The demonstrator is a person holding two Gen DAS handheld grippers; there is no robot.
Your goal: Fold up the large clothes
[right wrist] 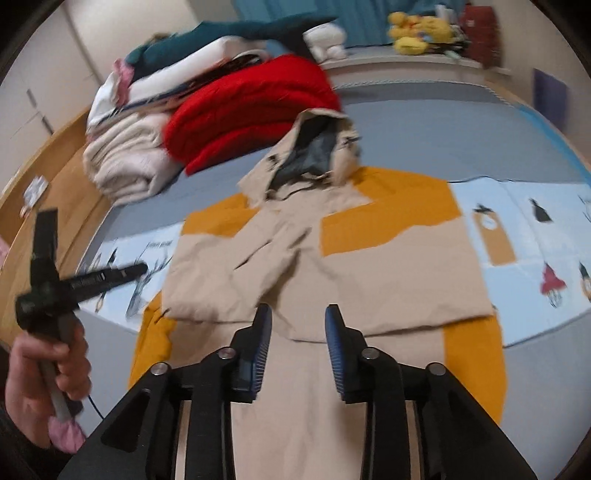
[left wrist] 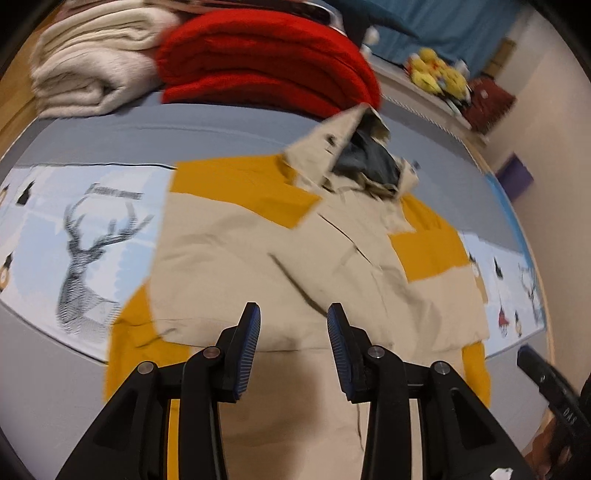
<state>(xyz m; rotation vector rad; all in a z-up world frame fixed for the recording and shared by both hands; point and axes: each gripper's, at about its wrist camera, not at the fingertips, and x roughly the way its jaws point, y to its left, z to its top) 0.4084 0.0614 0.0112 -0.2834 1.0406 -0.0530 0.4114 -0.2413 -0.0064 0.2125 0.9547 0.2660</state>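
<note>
A beige and mustard-yellow hooded jacket (left wrist: 280, 258) lies flat on the bed, sleeves folded across its front, hood (left wrist: 362, 155) toward the far side. It also shows in the right wrist view (right wrist: 332, 266), hood (right wrist: 314, 155) at the top. My left gripper (left wrist: 293, 317) is open and empty, hovering above the jacket's lower part. My right gripper (right wrist: 298, 317) is open and empty above the jacket's lower middle. The left gripper (right wrist: 92, 277), held in a hand, shows at the left of the right wrist view.
A folded red garment (left wrist: 266, 62) and a folded cream garment (left wrist: 92, 62) are stacked at the far side of the bed, beyond the hood. The bed has a grey sheet (right wrist: 424, 140) and a light blue printed strip (left wrist: 74, 236). Yellow plush toys (right wrist: 417, 33) sit on a ledge.
</note>
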